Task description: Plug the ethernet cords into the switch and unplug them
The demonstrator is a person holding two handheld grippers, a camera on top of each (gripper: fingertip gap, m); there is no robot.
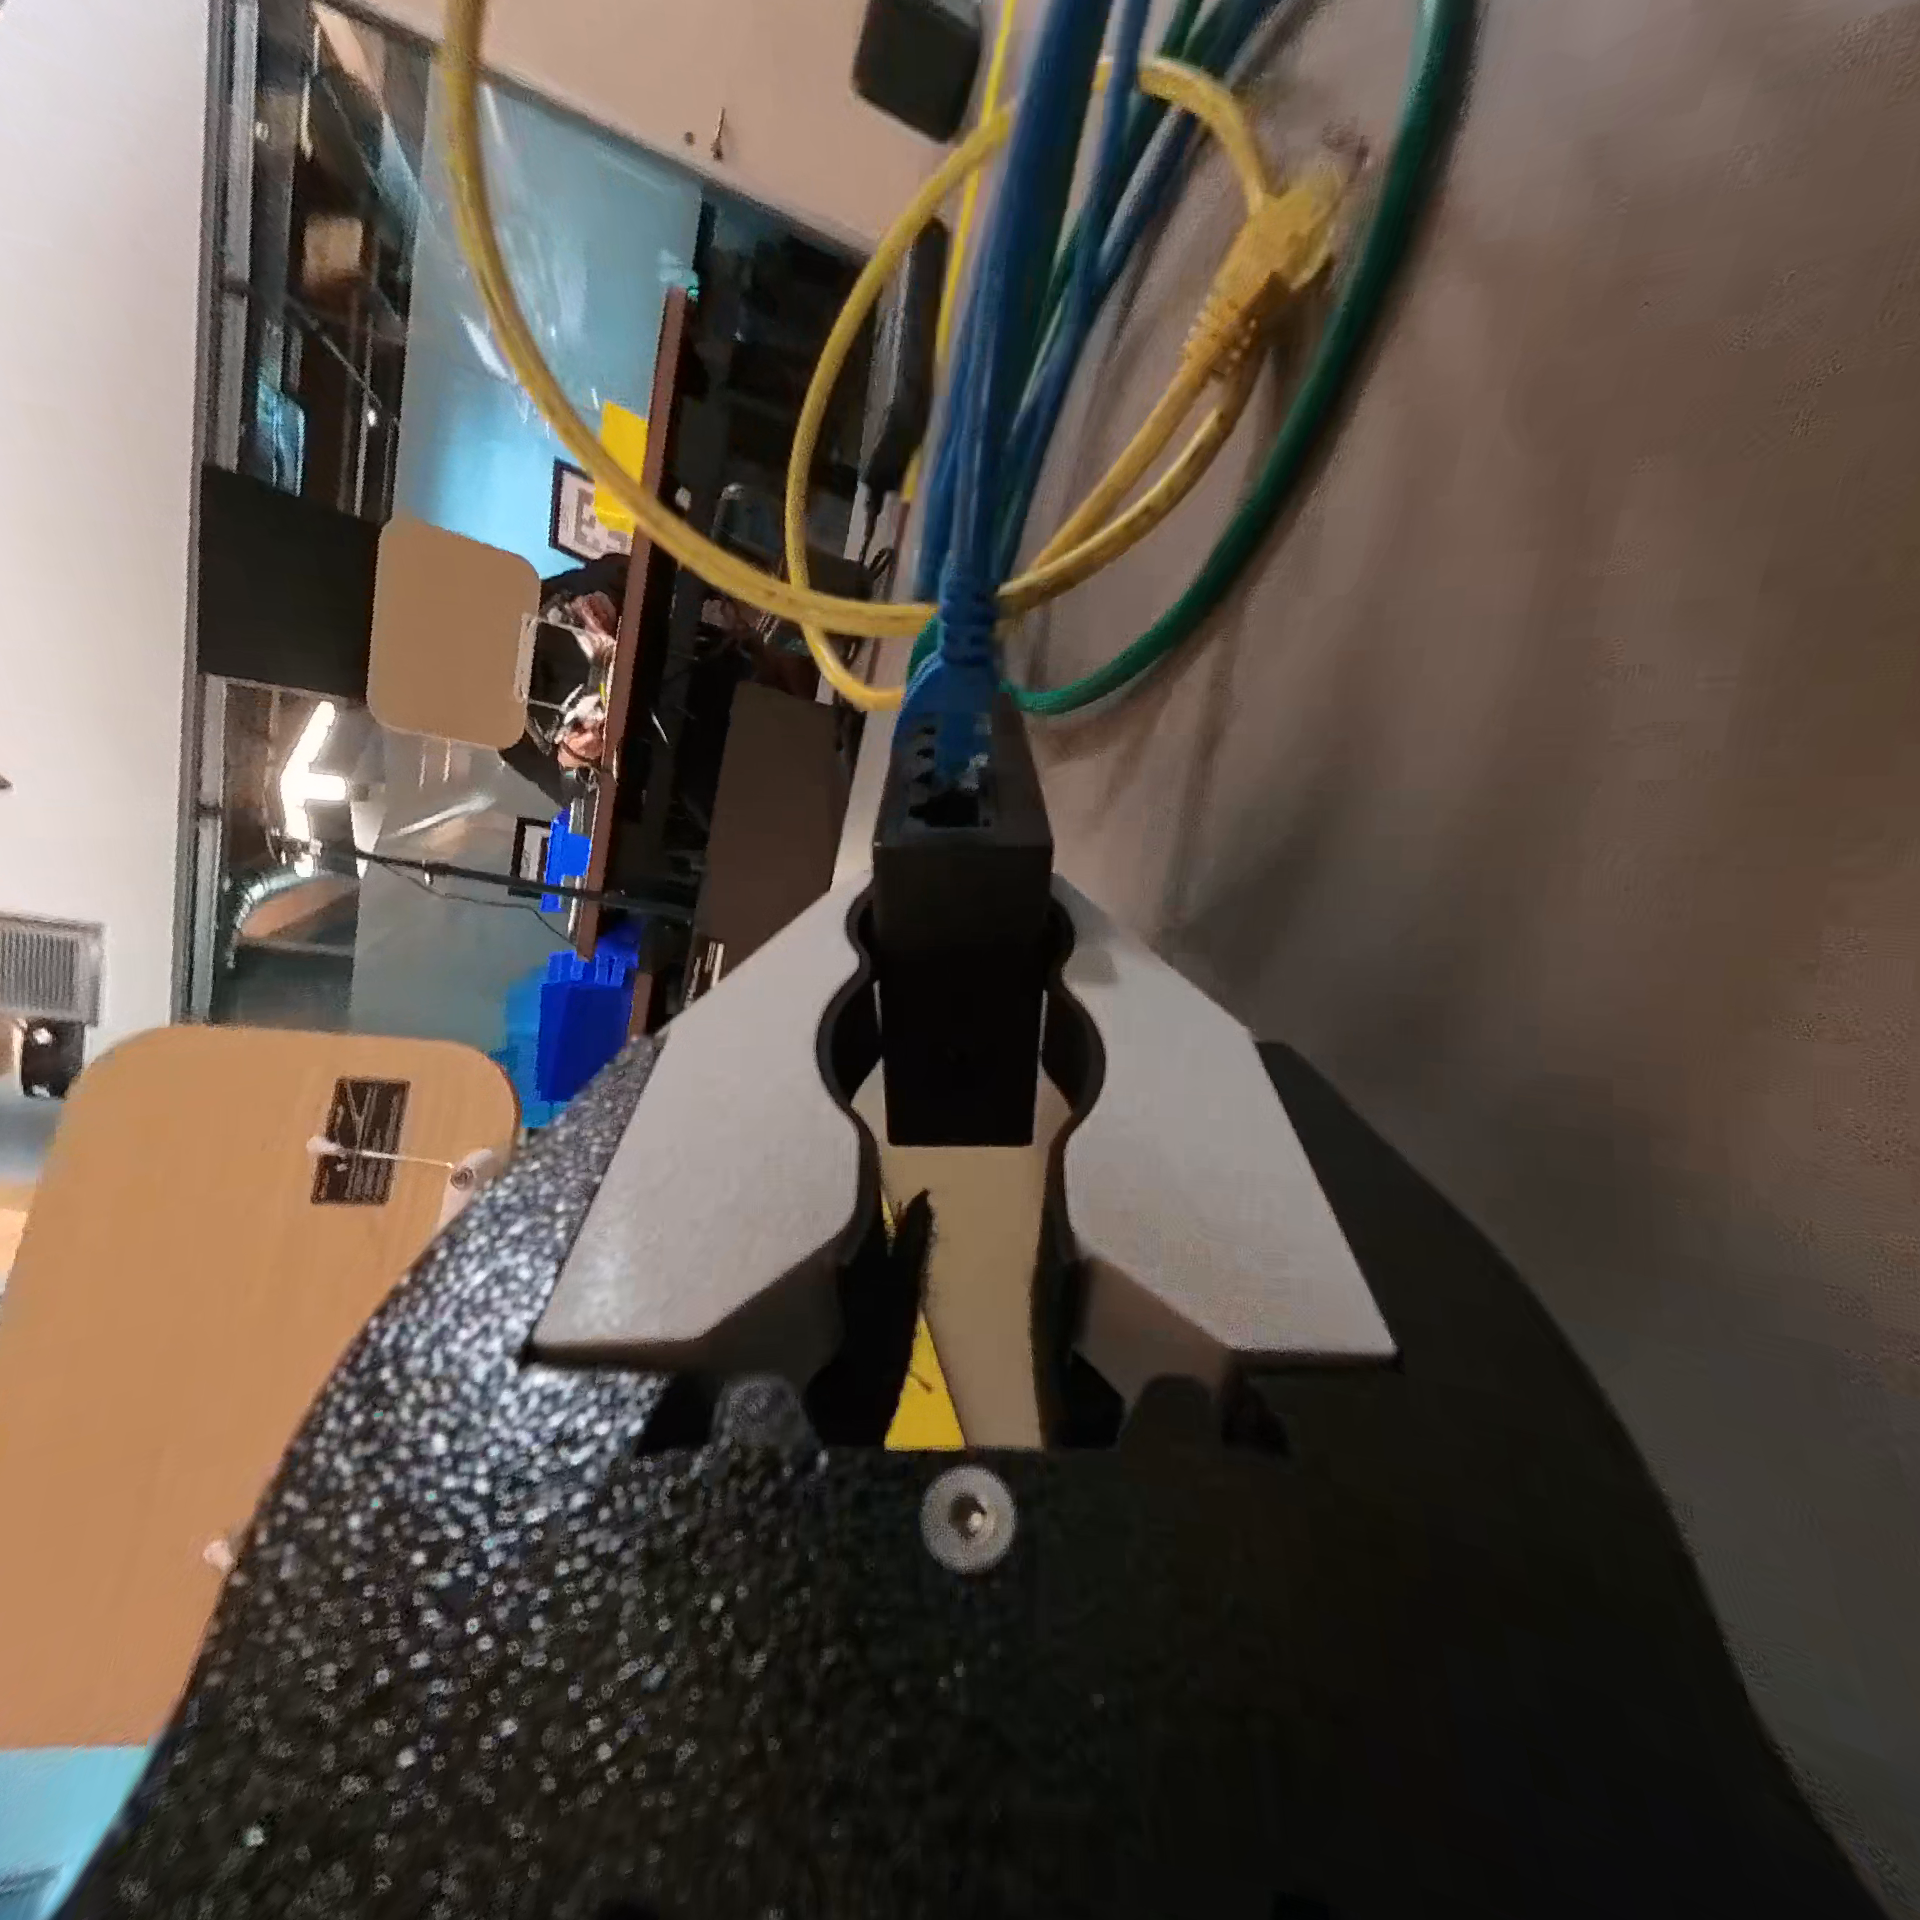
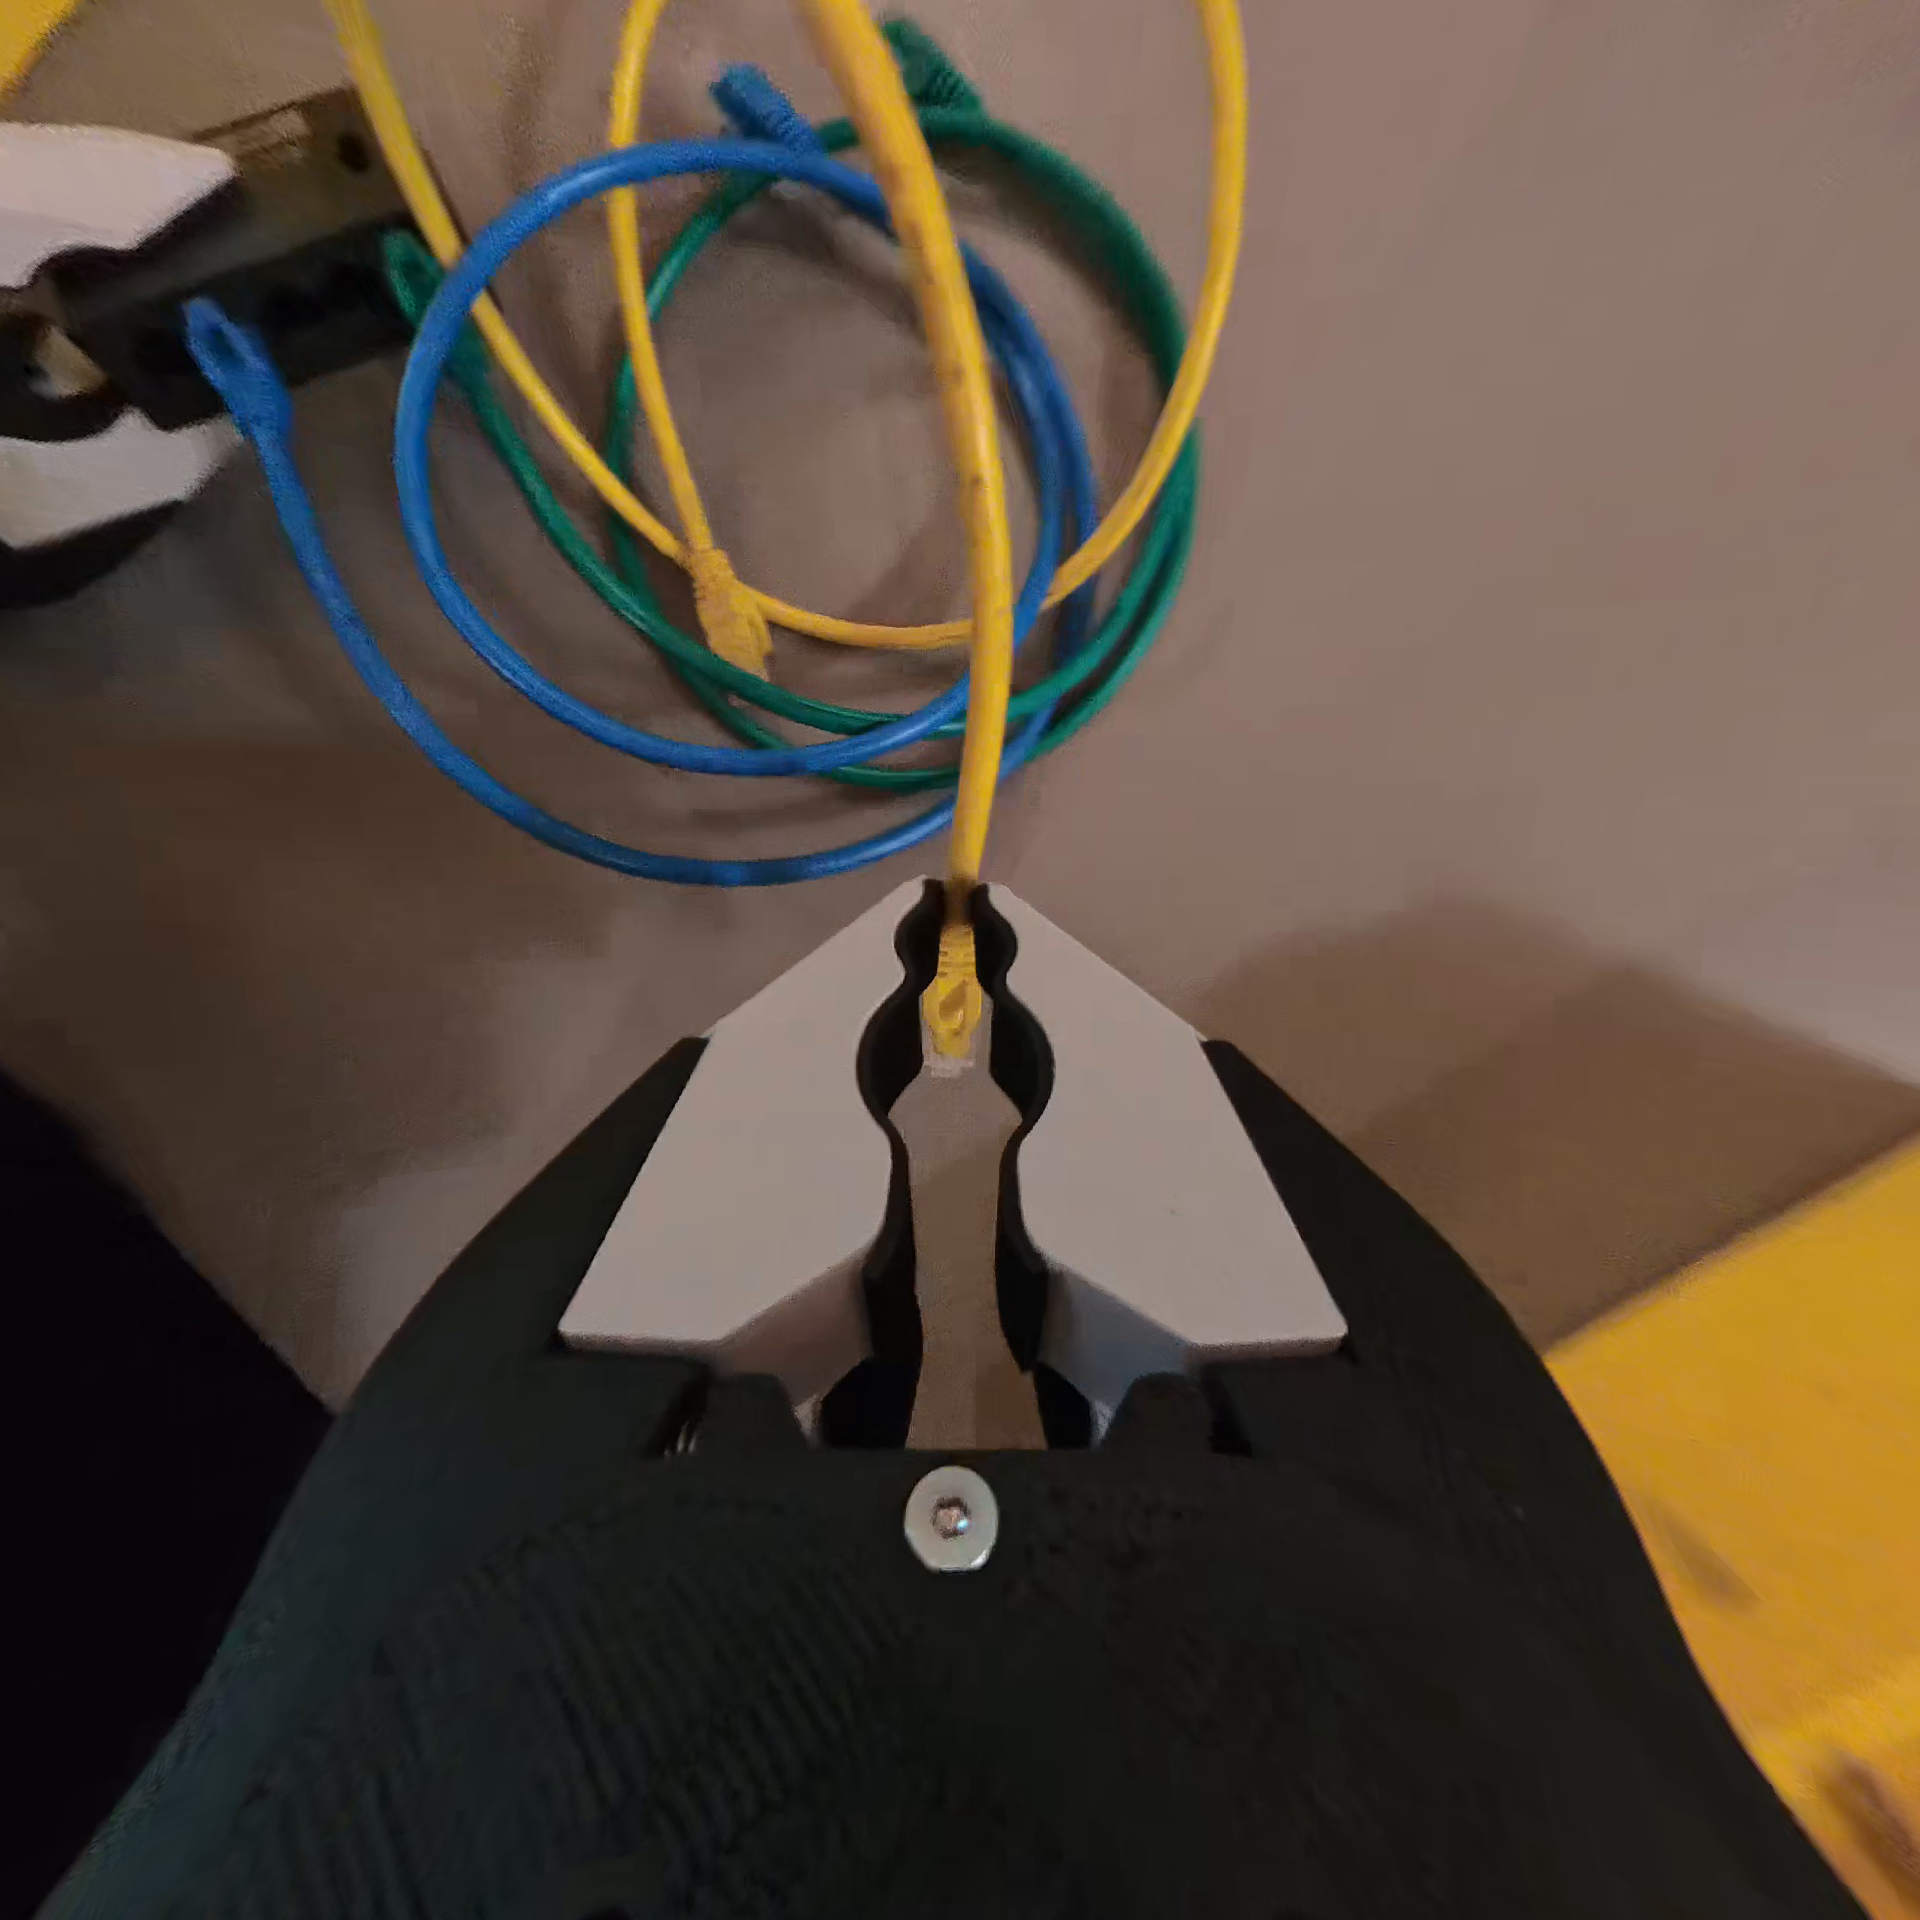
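My left gripper is shut on the end of a black switch and holds it end-on. A blue cord's plug sits in one of its ports. My right gripper is shut on the plug of a yellow cord, which points back toward the camera. The right wrist view shows the switch at upper left between the left gripper's white fingers, with the blue plug in it. A green plug lies against the switch; whether it is seated I cannot tell.
Blue, green and yellow cords lie coiled on the beige table. A loose yellow plug lies in the coil. A yellow surface is at lower right. Wooden chair backs and shelves stand beyond the table. The left gripper's tips are roughly 20 cm from the right gripper's.
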